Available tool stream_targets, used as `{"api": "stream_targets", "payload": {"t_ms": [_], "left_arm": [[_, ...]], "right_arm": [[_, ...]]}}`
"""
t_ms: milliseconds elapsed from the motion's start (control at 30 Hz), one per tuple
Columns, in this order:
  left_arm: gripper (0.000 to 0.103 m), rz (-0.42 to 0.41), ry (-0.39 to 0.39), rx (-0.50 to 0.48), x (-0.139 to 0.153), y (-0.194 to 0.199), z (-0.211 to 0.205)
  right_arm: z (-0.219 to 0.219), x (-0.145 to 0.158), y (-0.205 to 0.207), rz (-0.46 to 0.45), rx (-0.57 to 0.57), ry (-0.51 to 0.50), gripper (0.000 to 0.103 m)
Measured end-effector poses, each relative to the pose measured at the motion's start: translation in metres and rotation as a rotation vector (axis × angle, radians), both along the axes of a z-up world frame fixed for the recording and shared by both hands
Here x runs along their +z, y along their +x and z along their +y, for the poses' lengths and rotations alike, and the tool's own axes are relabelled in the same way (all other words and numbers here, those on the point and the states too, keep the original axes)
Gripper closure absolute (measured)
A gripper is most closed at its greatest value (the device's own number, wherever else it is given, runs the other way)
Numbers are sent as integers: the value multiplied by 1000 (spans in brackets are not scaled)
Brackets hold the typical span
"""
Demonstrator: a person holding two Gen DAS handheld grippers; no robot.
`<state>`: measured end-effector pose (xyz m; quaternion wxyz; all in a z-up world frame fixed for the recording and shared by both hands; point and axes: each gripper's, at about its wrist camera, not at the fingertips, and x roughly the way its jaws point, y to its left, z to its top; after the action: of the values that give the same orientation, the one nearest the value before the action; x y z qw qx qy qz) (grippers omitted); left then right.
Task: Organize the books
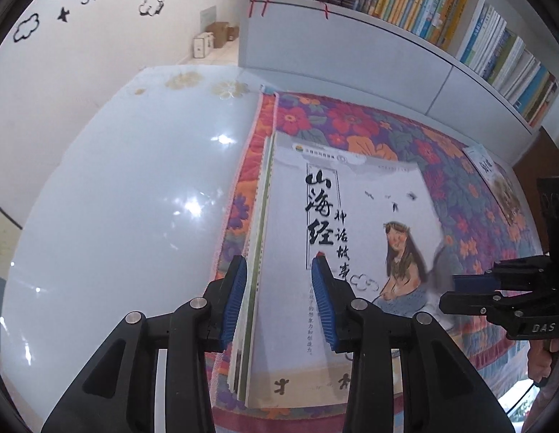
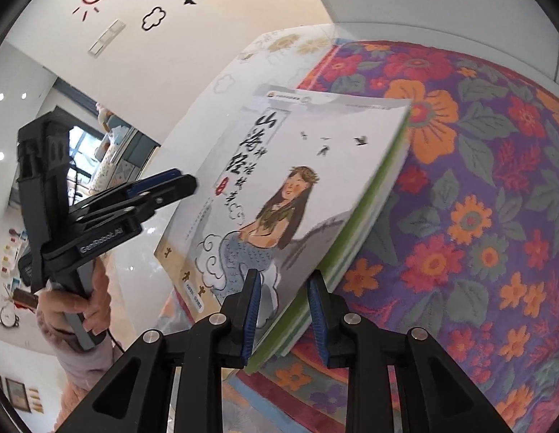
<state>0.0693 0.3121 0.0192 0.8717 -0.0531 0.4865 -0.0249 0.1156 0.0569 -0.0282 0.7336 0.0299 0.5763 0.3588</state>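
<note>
A stack of thin books [image 1: 355, 216] lies on a floral mat [image 1: 351, 119]. The top cover is white, with black brush lettering and a long-haired figure. My left gripper [image 1: 279, 299] straddles the stack's left edge: one pad rests by the page edges, the other hangs over the cover with a gap, so it is open. In the right wrist view the stack [image 2: 315, 180] tilts, its right side raised off the mat [image 2: 460, 216]. My right gripper [image 2: 285, 314] is shut on its near right corner. The left gripper [image 2: 187, 184] shows at the stack's far edge.
The mat covers part of a glossy white table [image 1: 135, 198]. Another book [image 1: 496, 180] lies at the mat's far right. A white bookshelf [image 1: 351, 36] packed with upright books stands behind. A hand [image 2: 74, 306] holds the left gripper's handle. Cardboard boxes [image 1: 214, 36] sit on the floor.
</note>
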Motion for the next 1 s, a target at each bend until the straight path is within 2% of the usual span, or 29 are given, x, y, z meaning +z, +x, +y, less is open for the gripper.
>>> {"api": "stream_targets", "payload": {"t_ms": [133,233,433,633,767,800,900,1000], "left_arm": [[68,-19,17,33,12,0,-7],[68,-35,16,21,23,-1,-22],[68,-54,2,-28,44,14,-80],[68,-75,-85,-89,54,44,-173],[68,-65,-153,-138,51,62,-237],[68,-62,-164,-152,49,66,-255],[68,-68,-193,-183,37,79,-307],[68,-72,-212,-198,13,92,-357]], "right_arm": [[-17,-1,6,6,-41,-2,77],[-38,0,10,19,-73,22,77],[-107,16,15,2,-174,66,77],[-211,43,22,-63,-314,119,77],[-299,51,33,-92,-449,185,77],[-321,50,36,-97,-489,199,75],[-385,42,48,-137,-640,154,47],[-435,28,64,-165,-731,129,47]]}}
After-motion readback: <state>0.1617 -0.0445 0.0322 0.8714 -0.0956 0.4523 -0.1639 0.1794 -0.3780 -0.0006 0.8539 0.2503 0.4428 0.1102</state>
